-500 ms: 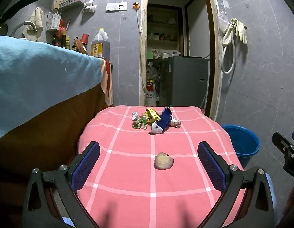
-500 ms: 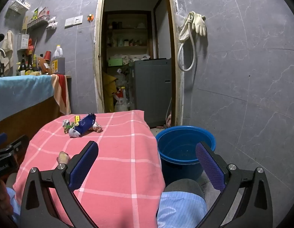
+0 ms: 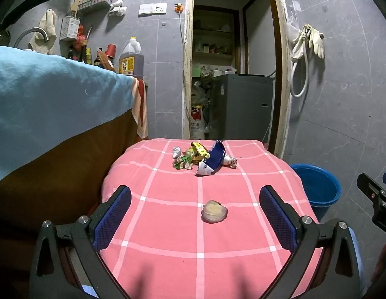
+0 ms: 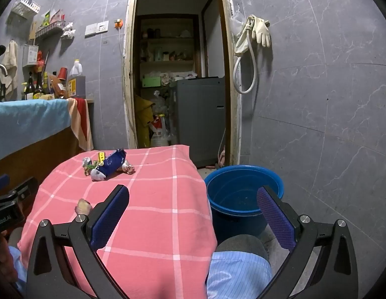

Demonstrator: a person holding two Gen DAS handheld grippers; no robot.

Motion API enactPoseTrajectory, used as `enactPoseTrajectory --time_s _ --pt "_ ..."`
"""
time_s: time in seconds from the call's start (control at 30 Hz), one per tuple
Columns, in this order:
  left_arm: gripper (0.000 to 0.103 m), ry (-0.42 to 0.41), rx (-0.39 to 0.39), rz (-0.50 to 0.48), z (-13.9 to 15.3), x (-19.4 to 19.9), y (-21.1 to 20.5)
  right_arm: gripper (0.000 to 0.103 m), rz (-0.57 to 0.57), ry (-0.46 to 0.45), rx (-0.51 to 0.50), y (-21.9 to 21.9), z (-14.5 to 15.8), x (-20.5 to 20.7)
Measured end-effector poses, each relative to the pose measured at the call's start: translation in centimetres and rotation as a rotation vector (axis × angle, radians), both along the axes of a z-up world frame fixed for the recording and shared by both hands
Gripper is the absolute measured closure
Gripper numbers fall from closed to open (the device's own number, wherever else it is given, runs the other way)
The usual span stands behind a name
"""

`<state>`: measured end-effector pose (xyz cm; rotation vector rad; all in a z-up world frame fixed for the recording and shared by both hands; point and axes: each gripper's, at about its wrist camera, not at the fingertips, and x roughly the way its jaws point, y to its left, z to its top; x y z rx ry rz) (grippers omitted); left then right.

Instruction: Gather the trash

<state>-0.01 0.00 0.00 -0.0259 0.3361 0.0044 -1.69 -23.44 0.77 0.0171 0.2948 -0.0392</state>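
Open pink cloth (image 3: 168,224) up to the wrapper pile (image 3: 202,159); only a pale lump (image 3: 214,214) lies between.

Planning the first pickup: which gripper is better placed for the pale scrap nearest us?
Left. The scrap lies between its open fingers, straight ahead; the right gripper faces the table edge and bucket.

Matt cloth cover (image 3: 168,224) – glossy plastic bucket (image 4: 242,194)

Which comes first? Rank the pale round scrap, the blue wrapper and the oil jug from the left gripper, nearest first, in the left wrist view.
1. Pale round scrap: between the open fingers, ahead.
2. Blue wrapper: far end of the cloth.
3. Oil jug: left counter, by the wall.
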Motion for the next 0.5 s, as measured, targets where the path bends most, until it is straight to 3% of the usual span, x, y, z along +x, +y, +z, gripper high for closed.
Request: enactPoseTrajectory --time_s 0.5 --pt "0.002 0.000 -0.002 0.000 -0.01 0.01 0.00 0.000 0.000 -0.001 0.000 0.02 0.12 -0.02"
